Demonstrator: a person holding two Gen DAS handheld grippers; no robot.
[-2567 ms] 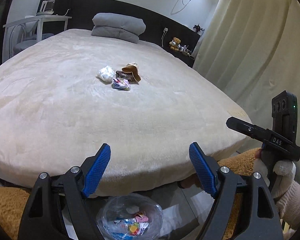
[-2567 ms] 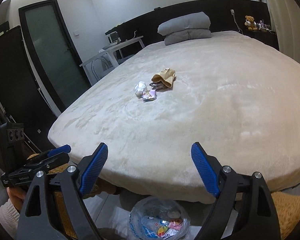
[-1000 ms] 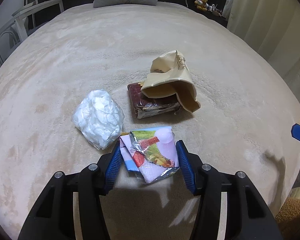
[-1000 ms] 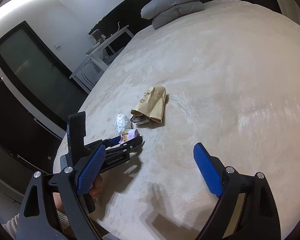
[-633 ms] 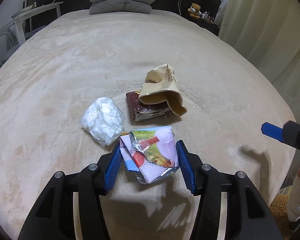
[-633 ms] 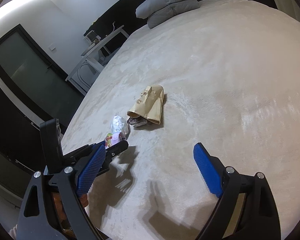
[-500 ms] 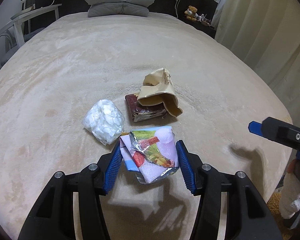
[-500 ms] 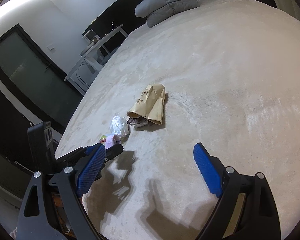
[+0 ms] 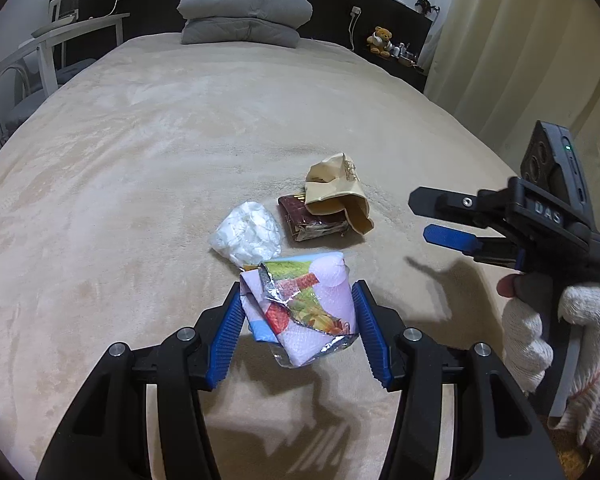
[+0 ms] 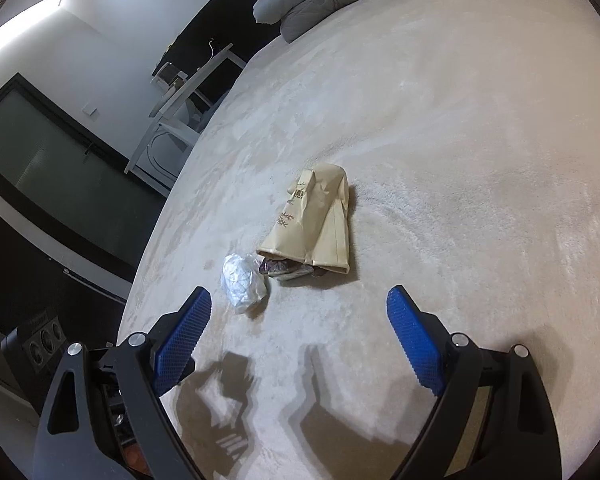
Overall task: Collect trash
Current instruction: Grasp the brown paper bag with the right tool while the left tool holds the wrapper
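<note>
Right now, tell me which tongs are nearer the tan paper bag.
Right. The right tongs stand open just short of the tan paper bag; the left tongs sit farther back, shut on the colourful wrapper.

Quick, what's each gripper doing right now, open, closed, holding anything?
Left gripper: closed on the colourful snack wrapper, lifted off the bed.
Right gripper: open, empty, above the bed near the crumpled white plastic.

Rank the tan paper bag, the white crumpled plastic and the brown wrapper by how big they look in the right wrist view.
1. tan paper bag, clearly largest.
2. white crumpled plastic.
3. brown wrapper, though the bag hides most of it, so its true size is unsure.
</note>
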